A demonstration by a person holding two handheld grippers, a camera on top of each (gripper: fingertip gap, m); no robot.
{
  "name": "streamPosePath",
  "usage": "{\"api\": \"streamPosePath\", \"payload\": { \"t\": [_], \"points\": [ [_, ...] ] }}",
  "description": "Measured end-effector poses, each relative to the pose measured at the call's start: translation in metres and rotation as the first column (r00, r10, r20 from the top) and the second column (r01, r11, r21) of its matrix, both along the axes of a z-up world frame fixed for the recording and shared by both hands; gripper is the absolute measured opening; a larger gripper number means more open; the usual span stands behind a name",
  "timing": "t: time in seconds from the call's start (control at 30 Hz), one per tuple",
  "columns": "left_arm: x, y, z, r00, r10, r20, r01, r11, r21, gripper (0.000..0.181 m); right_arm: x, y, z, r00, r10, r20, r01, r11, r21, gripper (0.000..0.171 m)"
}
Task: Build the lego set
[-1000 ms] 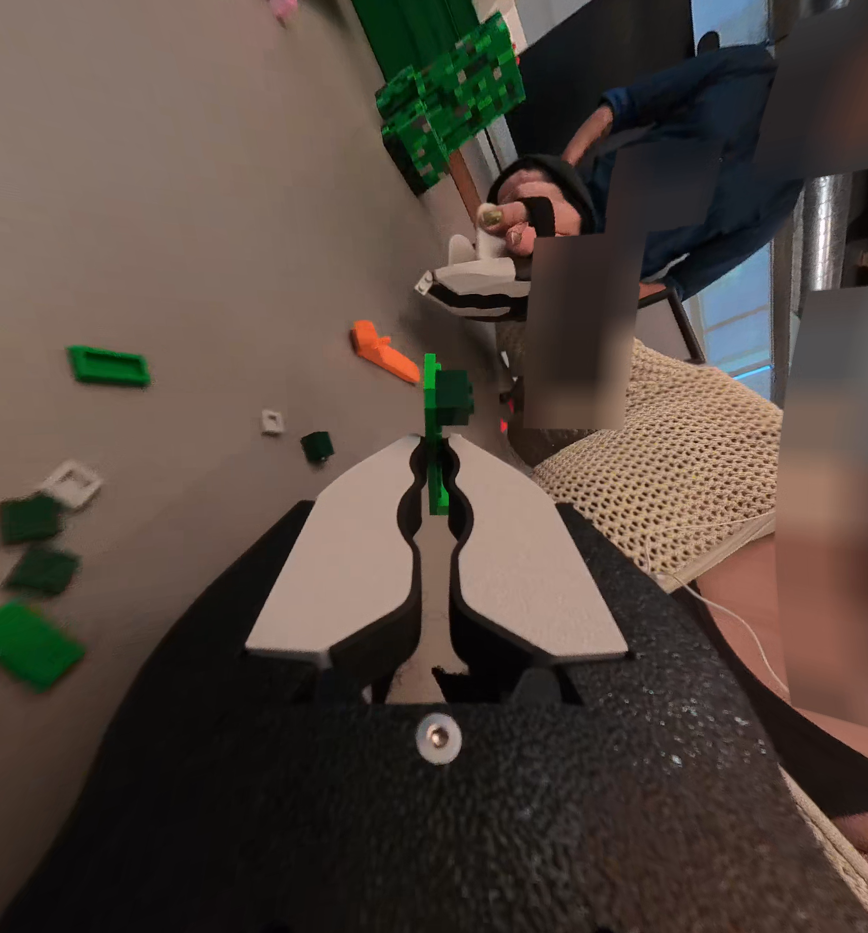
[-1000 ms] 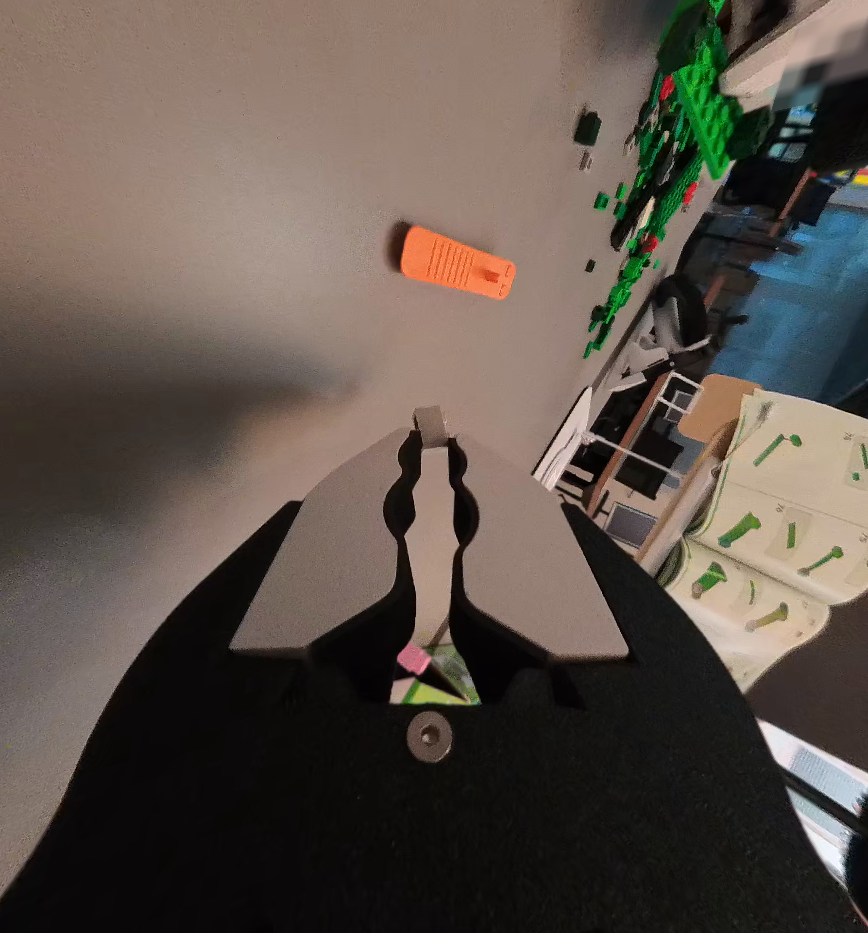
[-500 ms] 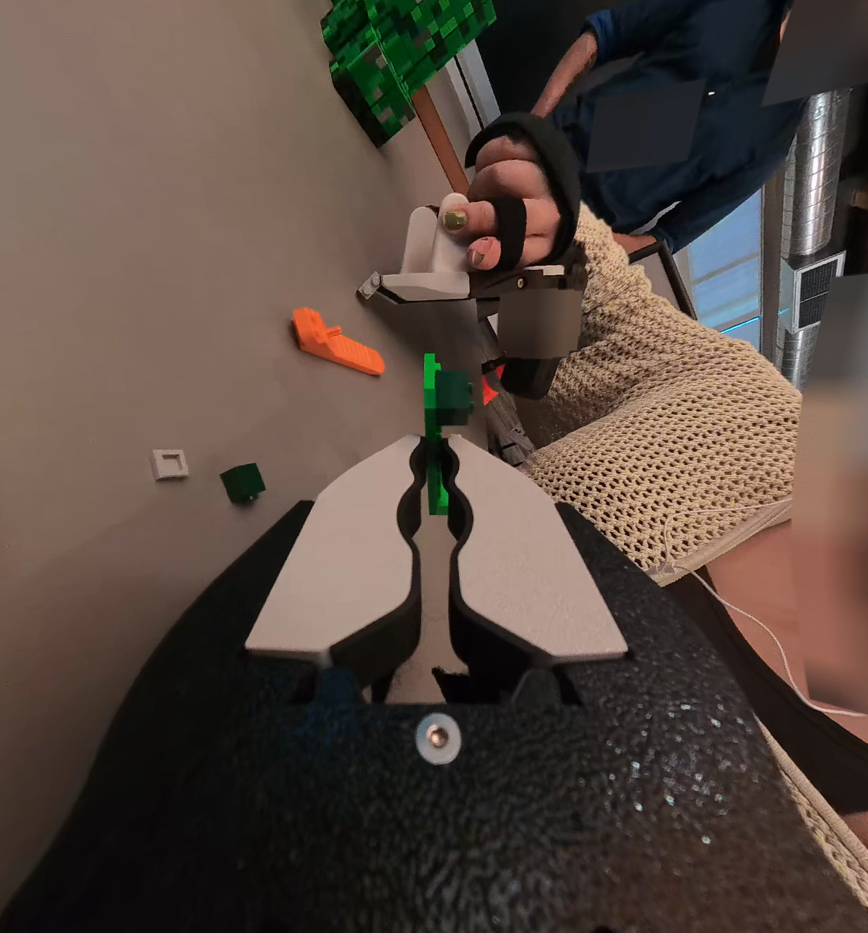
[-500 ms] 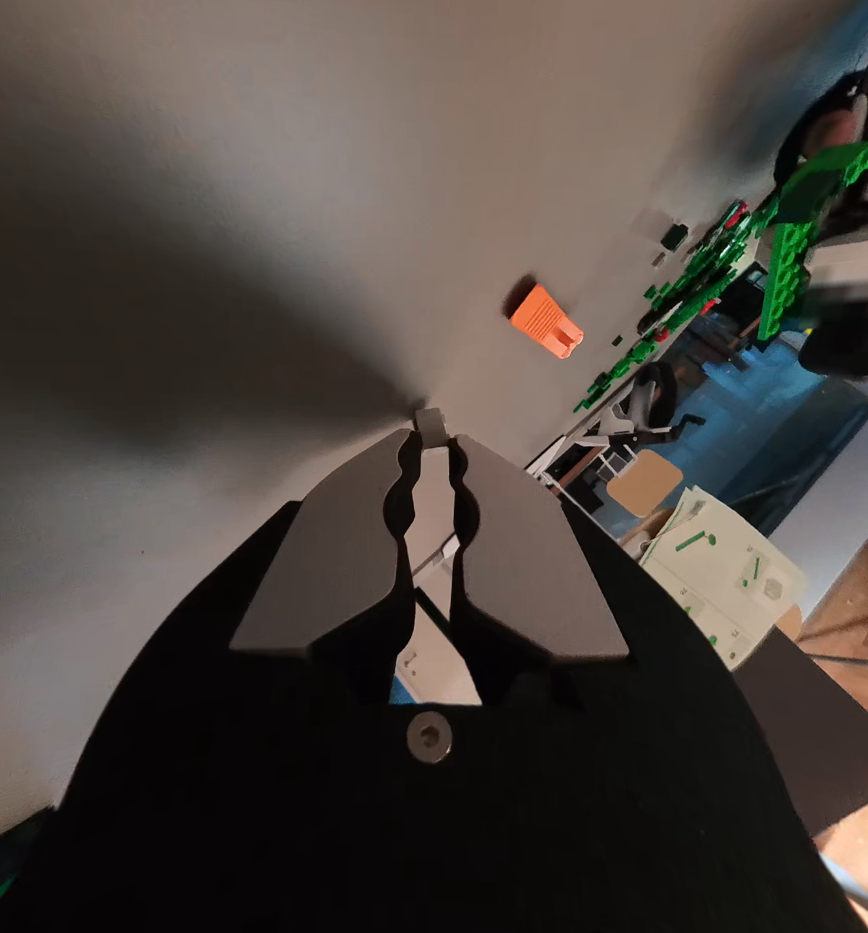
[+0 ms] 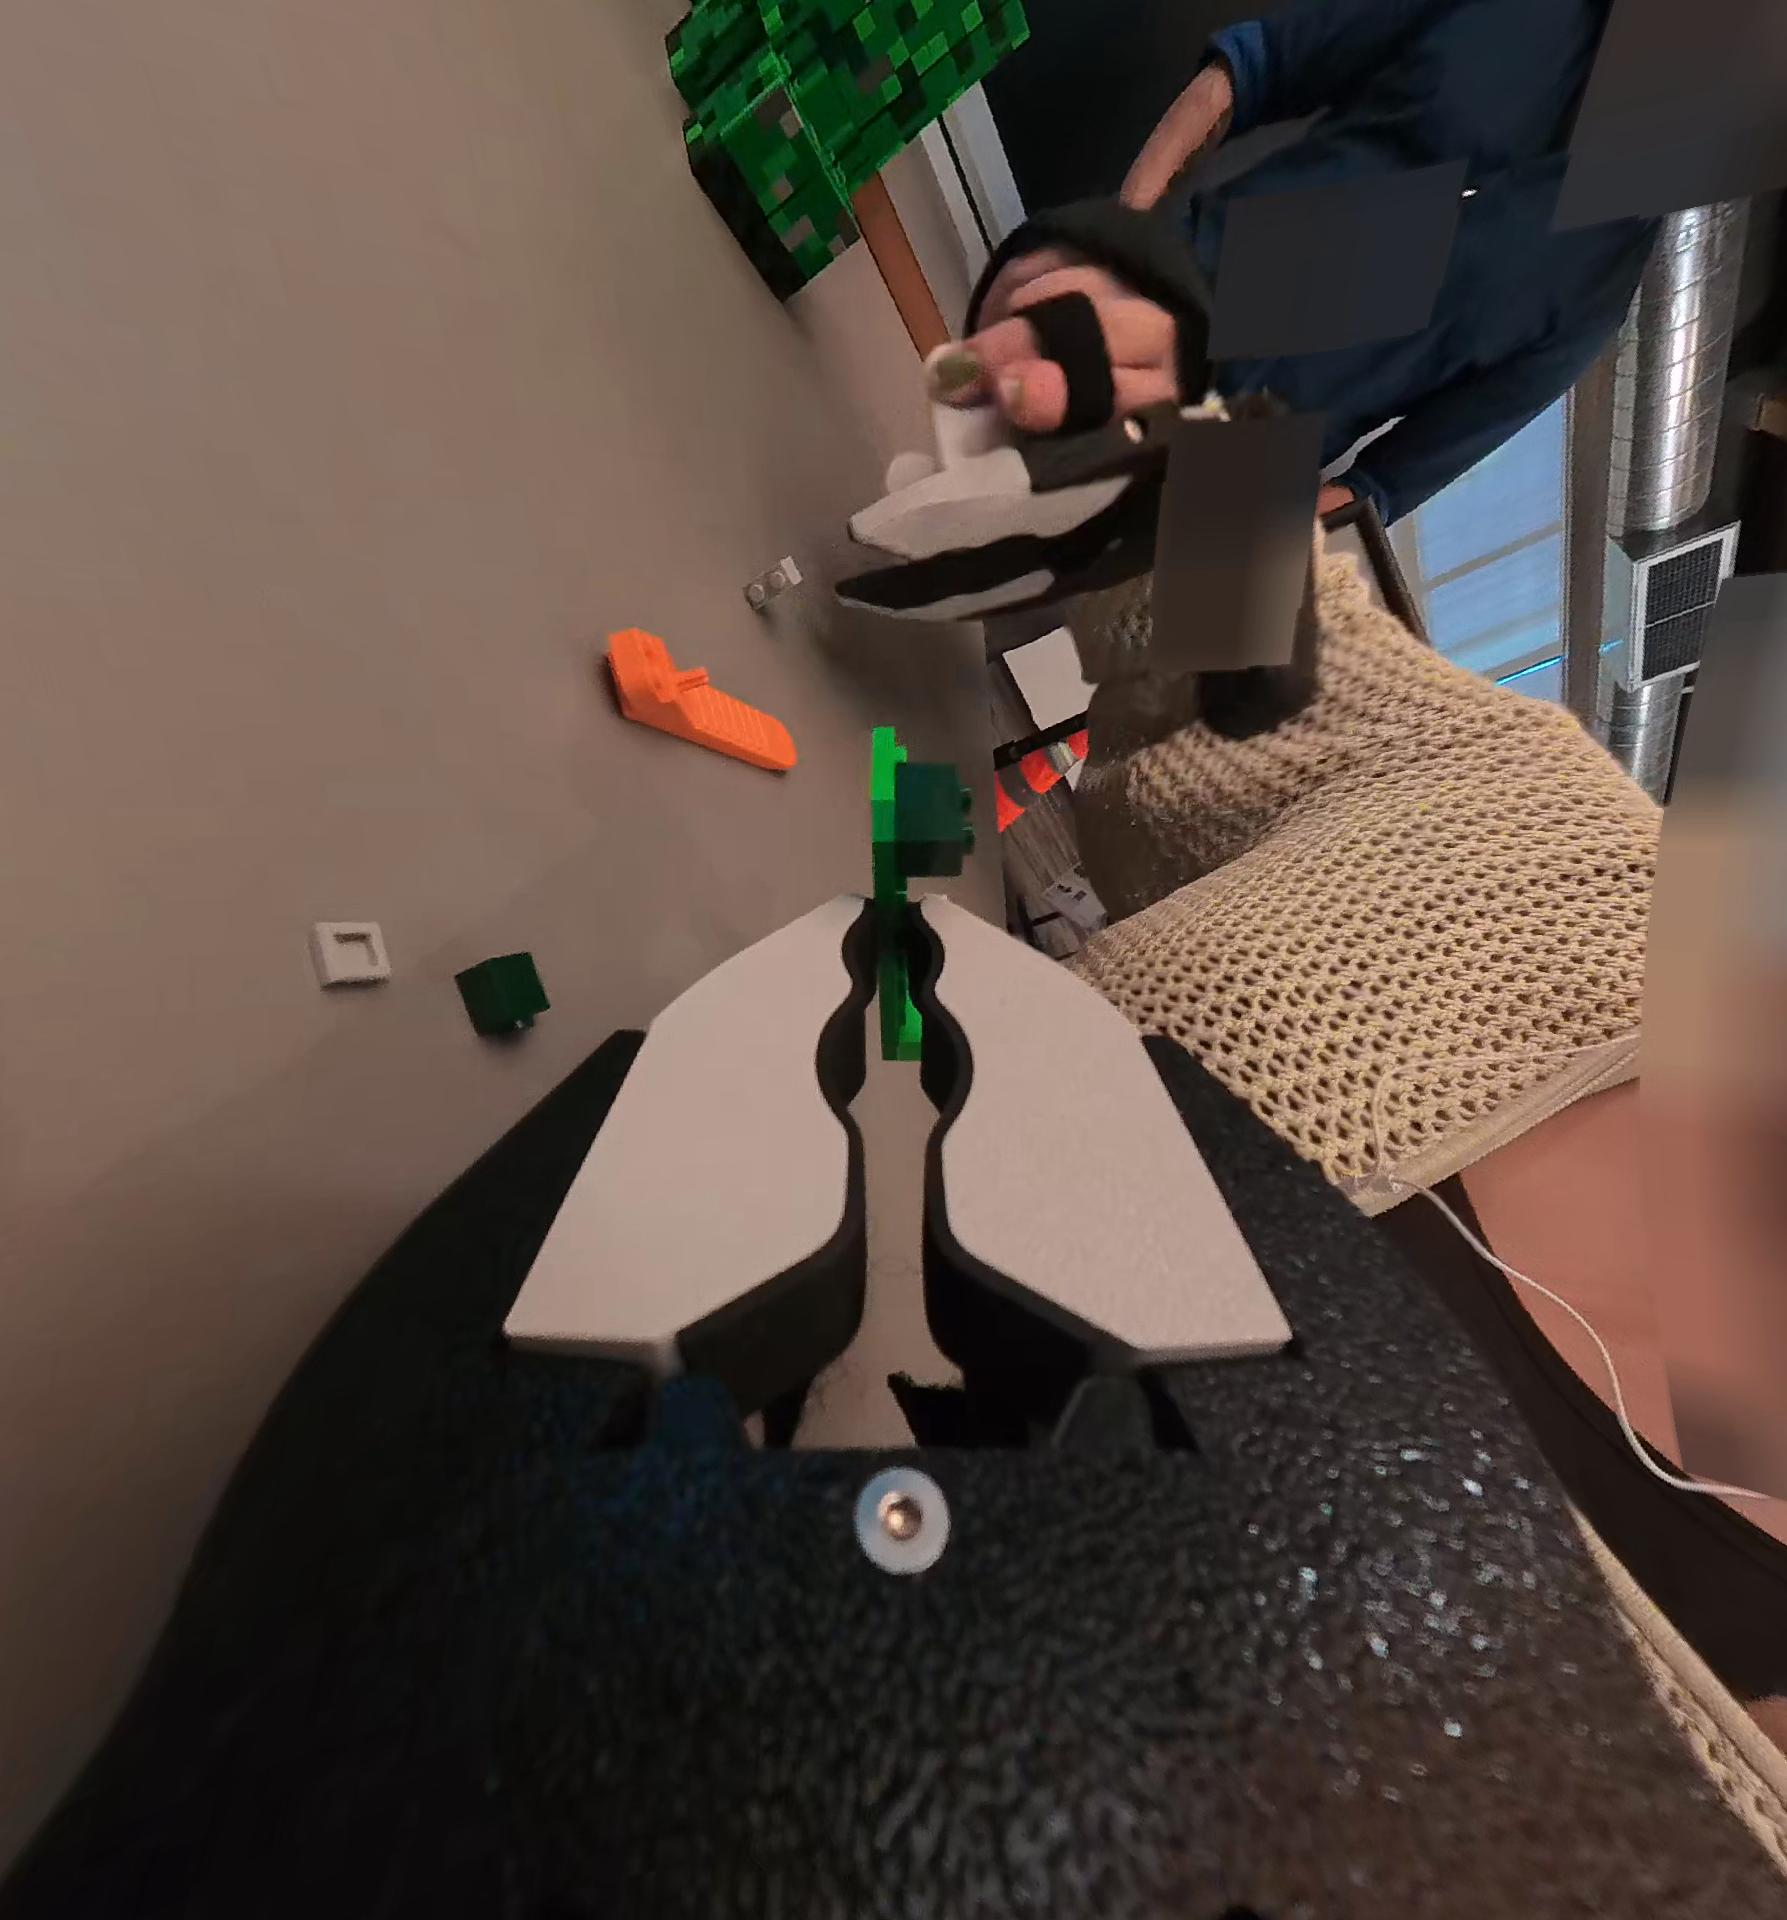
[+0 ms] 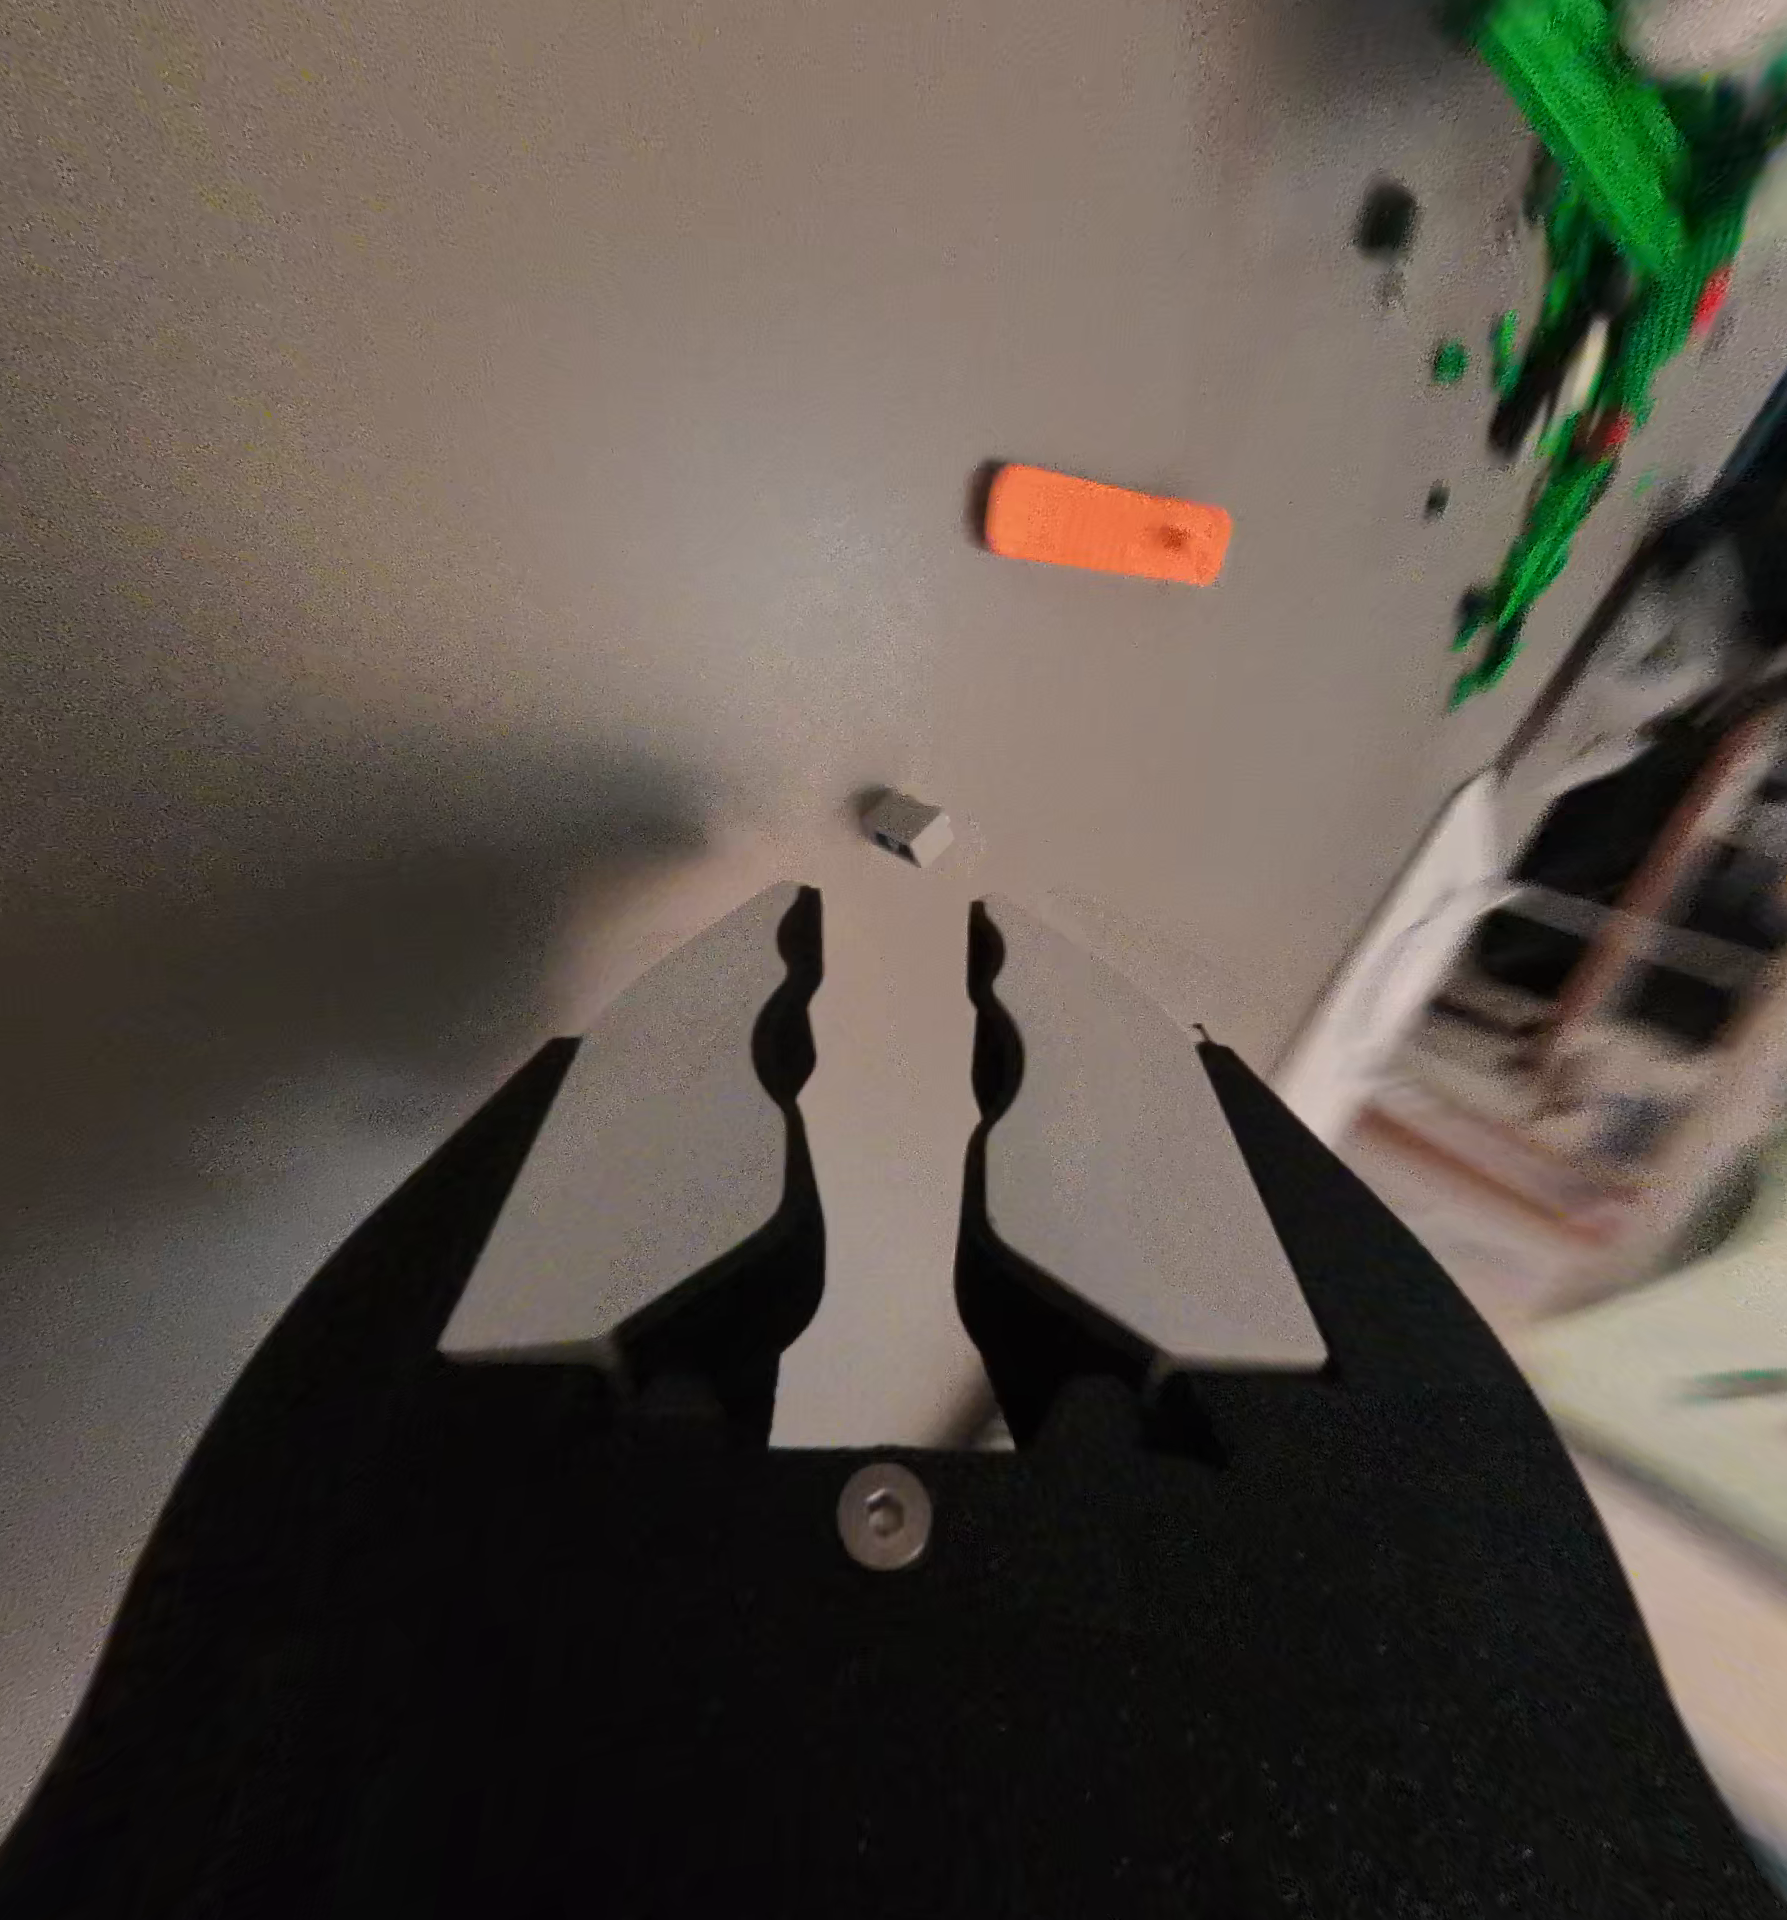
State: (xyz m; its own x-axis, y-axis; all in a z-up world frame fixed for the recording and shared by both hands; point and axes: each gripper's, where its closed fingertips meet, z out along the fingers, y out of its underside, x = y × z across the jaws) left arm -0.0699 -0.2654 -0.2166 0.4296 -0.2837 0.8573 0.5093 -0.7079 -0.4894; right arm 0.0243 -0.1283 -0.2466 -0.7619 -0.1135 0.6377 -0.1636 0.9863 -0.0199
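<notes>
- Lego pieces lie loose on the grey table (image 5: 245, 520): at the left of your left wrist view sit a small white square piece (image 5: 351, 954) and, just to its right, a dark green cube (image 5: 501, 992), close together but not touching
- Further right and higher in that view rests the orange brick separator (image 5: 697, 717), flat on the table, apart from both small pieces
- Your left gripper (image 5: 894, 909) is closed tight on a green lego assembly (image 5: 904, 831): a bright green plate stands on edge between the jaws, with a darker green brick stuck to its right side just past the tips
- Above it, near the table's far edge, stands a built block of mixed green bricks (image 5: 827, 104)
- A small grey two-stud piece (image 5: 775, 582) lies on the table just in front of your right gripper (image 5: 858, 566), which your hand (image 5: 1065, 343) holds over the table's edge
- In your right wrist view that gripper (image 6: 894, 904) holds nothing, its jaws parted by a moderate gap, and the grey piece (image 6: 908, 826) sits just beyond the tips, slightly right of centre
- Past it lies the orange separator (image 6: 1107, 525), and at the far right a blurred scatter of green bricks (image 6: 1595, 260)
</notes>
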Motion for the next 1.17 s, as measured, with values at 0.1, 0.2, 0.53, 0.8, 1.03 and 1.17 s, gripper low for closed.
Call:
{"api": "streamPosePath", "payload": {
  "t": [0.1,0.2,0.53,0.8,1.03,1.17],
  "points": [
    [0.006,0.004,0.005,1.000,-0.003,0.017,0.003,1.000,0.022,0.004,0.000,-0.011,0.004,0.923,-0.295,0.246,0.373,0.844,-0.386,0.023],
    [0.021,0.009,0.007,0.999,-0.032,0.031,0.031,0.999,0.028,0.004,-0.004,-0.015,0.009,0.856,-0.352,0.379,0.510,0.695,-0.507,0.018],
    [0.058,0.020,-0.002,0.992,-0.125,-0.008,0.125,0.992,-0.010,0.004,-0.015,-0.008,-0.010,0.599,-0.468,0.650,0.723,0.664,-0.189,0.018],
    [0.054,0.027,0.007,0.996,-0.076,0.037,0.074,0.996,0.051,0.004,-0.022,-0.012,0.000,0.666,-0.404,0.627,0.668,0.697,-0.260,0.007],
    [0.048,0.047,0.082,0.932,-0.008,0.362,-0.137,0.918,0.373,0.004,-0.040,-0.048,0.126,0.931,-0.032,0.364,0.291,0.665,-0.688,0.007],
    [0.056,0.057,0.100,0.880,-0.089,0.467,-0.161,0.869,0.468,0.004,-0.043,-0.060,0.171,0.961,0.097,0.260,0.136,0.650,-0.748,0.007]
  ]
}}
